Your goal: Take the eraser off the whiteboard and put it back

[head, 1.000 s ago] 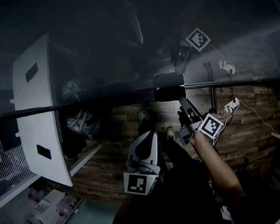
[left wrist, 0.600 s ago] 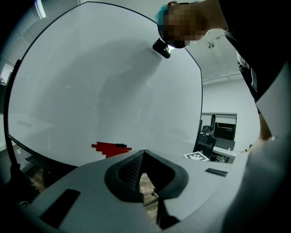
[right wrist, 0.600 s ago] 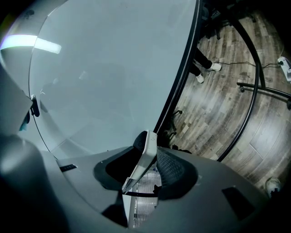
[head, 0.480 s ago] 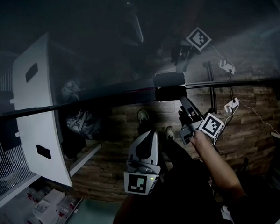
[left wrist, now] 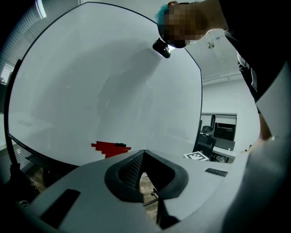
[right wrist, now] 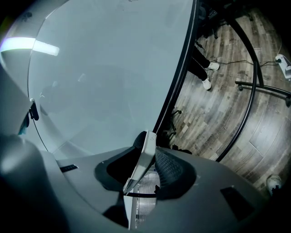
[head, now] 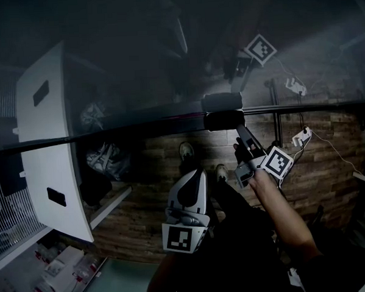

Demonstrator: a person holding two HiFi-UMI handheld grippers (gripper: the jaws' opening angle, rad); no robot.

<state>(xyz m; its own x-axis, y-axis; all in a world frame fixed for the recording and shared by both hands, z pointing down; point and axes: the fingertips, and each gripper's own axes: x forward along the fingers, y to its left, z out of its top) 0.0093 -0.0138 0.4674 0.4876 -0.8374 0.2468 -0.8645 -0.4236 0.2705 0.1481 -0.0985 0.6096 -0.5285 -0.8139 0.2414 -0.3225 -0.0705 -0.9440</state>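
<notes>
The dark eraser [head: 224, 120] sits against the lower part of the whiteboard [head: 136, 83], with its paler reflection just above it. My right gripper [head: 240, 133] reaches up to the eraser's right end. Its jaws have just been closing, and in the right gripper view the eraser [right wrist: 144, 175] stands between the pads, which touch it on both sides. My left gripper [head: 192, 179] hangs lower, in front of the person, shut and holding nothing. In the left gripper view the whiteboard [left wrist: 104, 82] carries a small red mark [left wrist: 109, 147].
A white panel [head: 48, 143] stands at the left. Power strips with cables [head: 301, 136] lie on the wooden floor, and the board's dark stand tubes [right wrist: 254, 86] curve over it. The person's shoes [head: 187, 150] are under the board. An office chair [left wrist: 207, 136] stands beyond the board's edge.
</notes>
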